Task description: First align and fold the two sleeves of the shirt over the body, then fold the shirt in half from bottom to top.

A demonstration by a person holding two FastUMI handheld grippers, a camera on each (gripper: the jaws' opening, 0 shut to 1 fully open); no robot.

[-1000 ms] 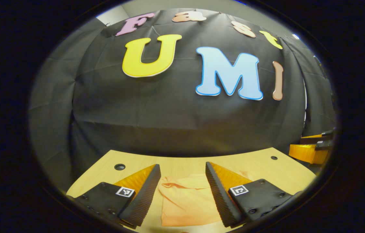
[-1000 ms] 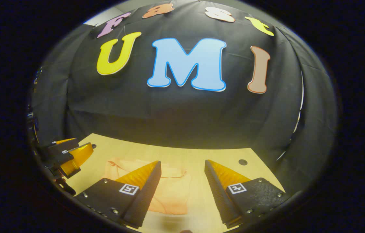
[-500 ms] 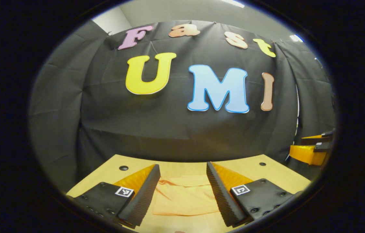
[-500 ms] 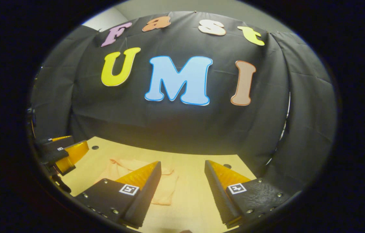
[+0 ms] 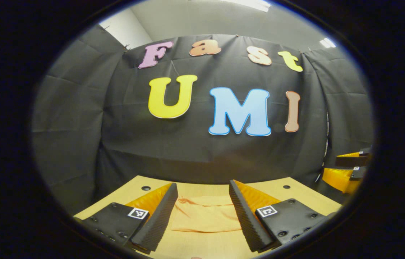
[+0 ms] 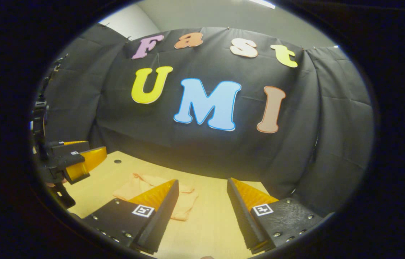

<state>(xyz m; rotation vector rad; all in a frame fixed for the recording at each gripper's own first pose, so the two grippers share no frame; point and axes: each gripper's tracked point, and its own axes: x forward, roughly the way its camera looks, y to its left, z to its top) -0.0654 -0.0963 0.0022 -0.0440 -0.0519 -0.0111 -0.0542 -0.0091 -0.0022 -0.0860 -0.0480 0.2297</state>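
- presently, shirt [image 5: 204,217]: orange, lying as a compact folded rectangle on the table [image 5: 295,196]; in the left gripper view it sits at 12 o'clock between the fingers.
- step, as judged: folds look complete; nothing left but to withdraw, or tidy an edge.
- left gripper [image 5: 202,219]: jaws spread, empty, above the shirt.
- right gripper [image 6: 202,216]: released, empty; shirt at its 10 o'clock.
- next move: approach low only if an edge needs squaring.
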